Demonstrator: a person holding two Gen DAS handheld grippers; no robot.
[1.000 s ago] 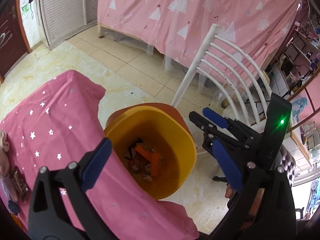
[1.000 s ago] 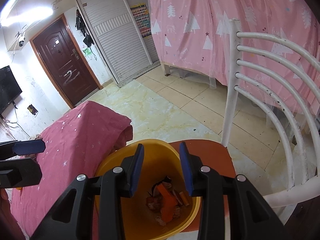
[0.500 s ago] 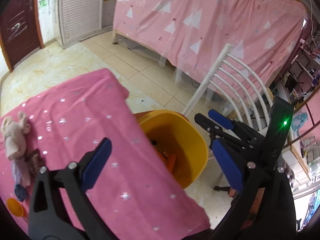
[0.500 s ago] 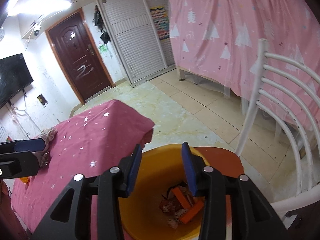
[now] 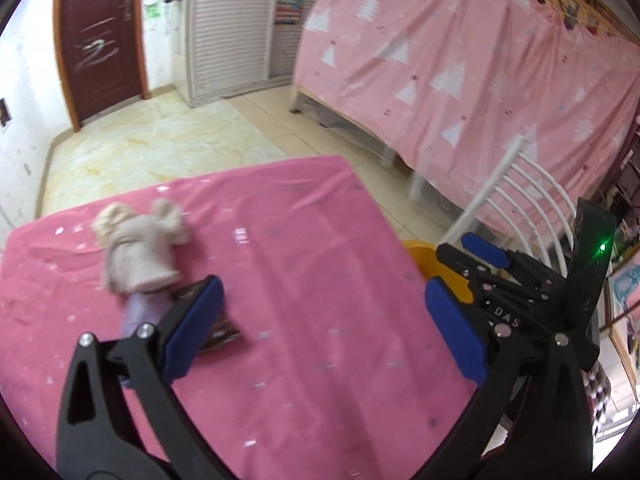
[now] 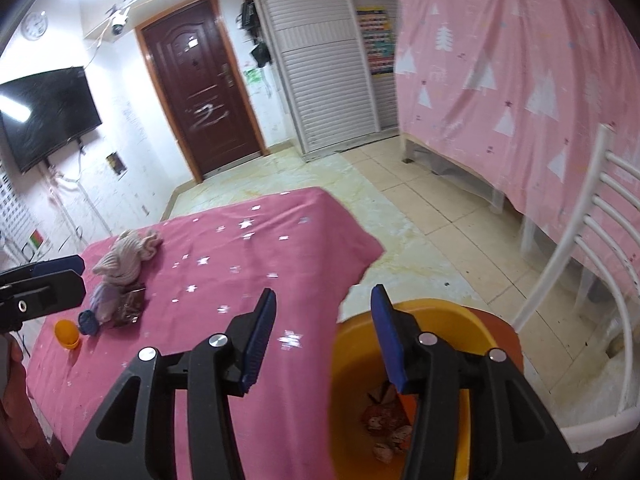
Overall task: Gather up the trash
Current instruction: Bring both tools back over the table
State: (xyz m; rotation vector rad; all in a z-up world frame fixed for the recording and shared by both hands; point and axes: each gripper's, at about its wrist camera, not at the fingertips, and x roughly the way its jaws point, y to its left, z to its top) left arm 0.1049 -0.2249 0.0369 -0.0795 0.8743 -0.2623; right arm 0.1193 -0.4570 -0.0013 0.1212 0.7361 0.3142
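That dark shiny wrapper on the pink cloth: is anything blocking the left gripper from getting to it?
Nothing visible blocks it. The dark shiny wrapper lies beside the beige knitted doll, and the open left gripper has only bare pink star-print tablecloth ahead.

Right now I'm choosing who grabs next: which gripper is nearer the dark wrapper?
Left. The left gripper hovers right by the dark wrapper; the right gripper is over by the yellow bin.

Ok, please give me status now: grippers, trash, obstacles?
Both grippers, left and right, open, empty. Dark wrapper on table, beside doll. Yellow bin holds trash. Path unobstructed.
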